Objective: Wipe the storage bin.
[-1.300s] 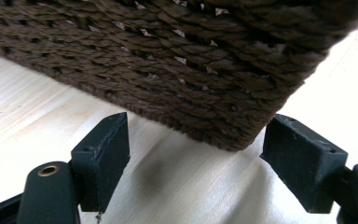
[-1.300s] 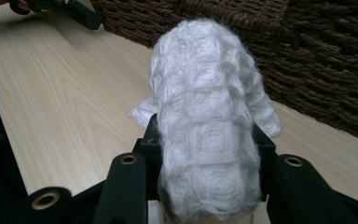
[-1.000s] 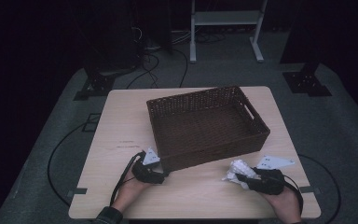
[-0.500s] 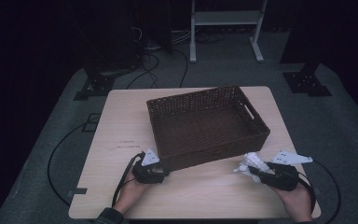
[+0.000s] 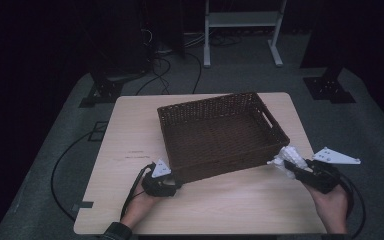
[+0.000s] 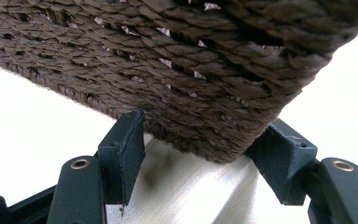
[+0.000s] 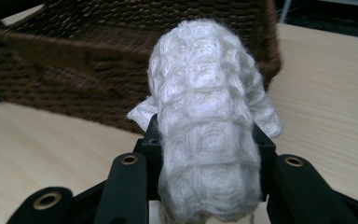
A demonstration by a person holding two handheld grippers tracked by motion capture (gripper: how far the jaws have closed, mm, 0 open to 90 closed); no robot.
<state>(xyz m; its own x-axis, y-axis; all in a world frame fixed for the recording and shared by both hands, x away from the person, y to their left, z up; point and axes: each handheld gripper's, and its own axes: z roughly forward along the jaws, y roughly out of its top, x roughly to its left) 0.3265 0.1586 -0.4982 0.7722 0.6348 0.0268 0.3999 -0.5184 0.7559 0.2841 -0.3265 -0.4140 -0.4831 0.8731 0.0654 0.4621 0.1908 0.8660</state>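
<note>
High view dim, dark surroundings; gripper views bright, table [image 6: 23,112] glare blown out; cloth [image 7: 209,126] slightly soft.

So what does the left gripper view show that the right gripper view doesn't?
Left gripper view: the left gripper with its jaws set either side of the basket's near corner, seen from very close.

Right gripper view: the right gripper shut on a white knitted cloth, with the basket's long side and far end behind it.

Both: the brown woven basket, the light wooden table, and a pair of black jaws rising from below.
</note>
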